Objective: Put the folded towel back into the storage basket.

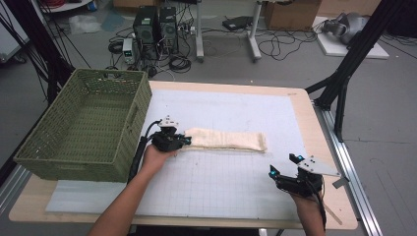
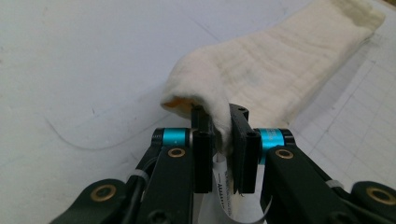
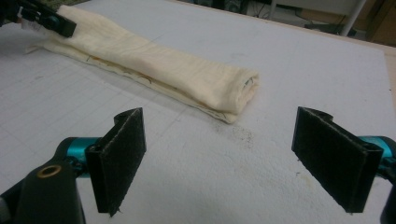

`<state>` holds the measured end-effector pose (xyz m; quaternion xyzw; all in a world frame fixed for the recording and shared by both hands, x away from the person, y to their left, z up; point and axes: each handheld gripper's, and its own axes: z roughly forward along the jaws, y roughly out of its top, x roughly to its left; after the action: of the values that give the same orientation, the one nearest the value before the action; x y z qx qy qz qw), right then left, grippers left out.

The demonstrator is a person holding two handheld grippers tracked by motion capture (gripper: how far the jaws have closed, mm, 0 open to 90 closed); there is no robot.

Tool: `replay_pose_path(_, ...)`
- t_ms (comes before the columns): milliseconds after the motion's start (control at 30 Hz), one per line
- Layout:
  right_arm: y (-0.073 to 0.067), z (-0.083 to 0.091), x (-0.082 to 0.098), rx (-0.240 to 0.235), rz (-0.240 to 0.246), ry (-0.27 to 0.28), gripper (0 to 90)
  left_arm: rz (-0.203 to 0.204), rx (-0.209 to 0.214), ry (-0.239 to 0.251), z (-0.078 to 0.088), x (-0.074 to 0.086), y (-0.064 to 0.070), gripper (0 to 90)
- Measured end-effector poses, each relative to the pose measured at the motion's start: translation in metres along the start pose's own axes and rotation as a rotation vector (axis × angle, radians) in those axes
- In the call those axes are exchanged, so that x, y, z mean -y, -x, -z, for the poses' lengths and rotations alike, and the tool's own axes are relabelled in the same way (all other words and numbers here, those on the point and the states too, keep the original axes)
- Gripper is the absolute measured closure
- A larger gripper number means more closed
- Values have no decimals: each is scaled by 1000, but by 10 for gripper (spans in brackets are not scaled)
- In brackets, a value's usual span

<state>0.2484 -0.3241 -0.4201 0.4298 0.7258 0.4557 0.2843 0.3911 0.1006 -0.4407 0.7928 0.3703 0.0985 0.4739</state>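
High view: folded cream cloth point(image 1: 228, 139) flat mid-table, left tongs point(image 1: 183, 141) at its left end, green basket point(image 1: 83, 123) just left, empty. Left gripper view: clamped tight on cloth corner, lift and transfer pending. Right gripper view: right tongs point(image 3: 238, 154) wide open, holding nothing.

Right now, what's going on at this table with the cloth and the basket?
A person works with two hand-held grippers on a white gridded mat. The left gripper is shut on one end of a folded cream cloth, which lies flat in a long strip beside a green woven basket. The right gripper is open, its jaws wide apart above bare mat, short of the cloth's other end.
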Motion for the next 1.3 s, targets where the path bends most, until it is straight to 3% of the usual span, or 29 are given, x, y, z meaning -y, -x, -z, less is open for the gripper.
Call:
replay_pose_path(167, 0, -3, -1, 11, 8, 10, 161, -16, 9, 23, 7, -3, 5, 806)
replay_pose_path(300, 2, -9, -2, 31, -13, 4, 162, -24, 12, 46, 9, -5, 9, 804)
replay_pose_path(367, 5, -13, -6, 18, -43, 11, 162, -44, 13, 55, 11, -7, 13, 804)
replay_pose_path(533, 6, -21, -14, -4, -24, 10, 161, -36, 27, 75, 17, -9, 15, 805)
replay_pose_path(733, 9, -47, -32, -20, -14, -1, 162, -56, 42, 75, 20, -10, 19, 805)
replay_pose_path(900, 13, -74, -40, 4, -16, -33, 163, -48, 51, 70, 20, -10, 21, 805)
replay_pose_path(1133, 25, -110, -27, 27, -75, -155, 179, -49, 45, 70, 19, -10, 22, 804)
replay_pose_path(1233, 30, -117, -22, 25, -122, -192, 245, -50, 45, 69, 19, -10, 22, 805)
replay_pose_path(1300, 30, -117, -22, 29, -109, -185, 279, -49, 43, 67, 19, -10, 22, 804)
